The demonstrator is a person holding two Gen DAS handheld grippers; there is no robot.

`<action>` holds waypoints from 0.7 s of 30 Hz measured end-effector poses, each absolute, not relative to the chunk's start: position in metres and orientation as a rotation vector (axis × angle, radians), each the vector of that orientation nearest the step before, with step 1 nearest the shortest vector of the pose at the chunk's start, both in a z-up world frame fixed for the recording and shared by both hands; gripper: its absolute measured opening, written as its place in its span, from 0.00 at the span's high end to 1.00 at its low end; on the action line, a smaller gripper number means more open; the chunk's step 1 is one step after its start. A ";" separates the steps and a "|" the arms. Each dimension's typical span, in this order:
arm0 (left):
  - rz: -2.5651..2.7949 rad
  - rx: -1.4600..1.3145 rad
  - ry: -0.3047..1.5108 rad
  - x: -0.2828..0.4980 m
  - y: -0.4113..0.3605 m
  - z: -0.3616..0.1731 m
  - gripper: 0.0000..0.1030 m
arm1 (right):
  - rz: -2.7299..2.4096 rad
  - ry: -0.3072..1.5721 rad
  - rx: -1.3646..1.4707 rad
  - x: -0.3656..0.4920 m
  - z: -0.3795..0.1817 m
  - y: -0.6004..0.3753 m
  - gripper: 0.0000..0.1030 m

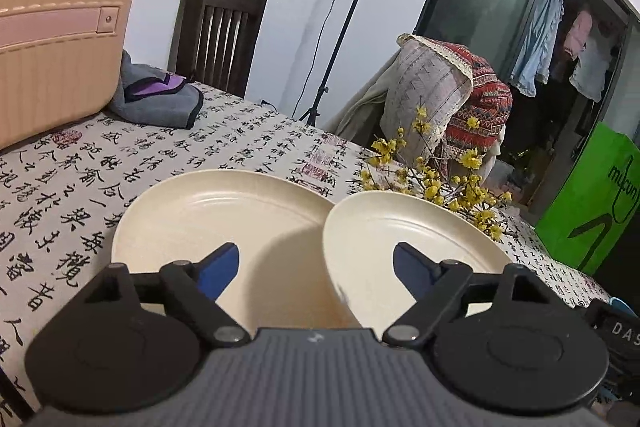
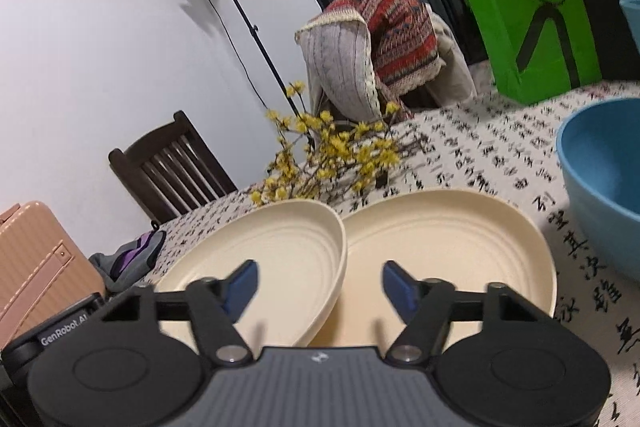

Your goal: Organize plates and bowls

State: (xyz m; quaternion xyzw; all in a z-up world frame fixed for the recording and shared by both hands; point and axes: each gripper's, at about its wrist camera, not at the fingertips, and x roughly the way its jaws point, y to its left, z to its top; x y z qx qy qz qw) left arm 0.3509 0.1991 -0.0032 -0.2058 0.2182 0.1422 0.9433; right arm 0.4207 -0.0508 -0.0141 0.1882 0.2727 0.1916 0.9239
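On the desk, under its calligraphy-print cloth, we see two cream plates side by side, their rims meeting or overlapping near the middle. From the left wrist view the left plate lies flat, while the right plate looks tilted, its near edge lifted over the other — the claw body cuts off both near rims, so we cannot tell whether they touch. The left claw hangs just above them with its blue fingers apart and nothing pressed between the pads. The right claw also stands apart over the plates, its pads clear of both; from that side the left plate looks like the raised one, riding over the right plate. Motion blur softens the fingers there.

Only the right wrist view shows a blue bowl on the desk to the right, cut off by the frame edge. A peach suitcase, a grey pouch, yellow flowers and a green bag appear in both views — the suitcase is large in the left one.
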 end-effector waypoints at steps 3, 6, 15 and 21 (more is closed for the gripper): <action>0.289 -0.429 0.454 0.352 0.200 -0.005 0.27 | 0.395 0.586 0.406 0.424 -0.018 -0.052 0.48; 0.286 -0.429 0.464 0.354 0.200 -0.007 0.35 | 0.393 0.603 0.421 0.428 -0.023 -0.053 0.55; 0.250 -0.420 0.500 0.360 0.198 -0.013 0.73 | 0.429 0.622 0.451 0.430 -0.028 -0.053 0.80; 0.236 -0.362 0.496 0.361 0.188 -0.012 0.78 | 0.434 0.617 0.411 0.428 -0.027 -0.048 0.80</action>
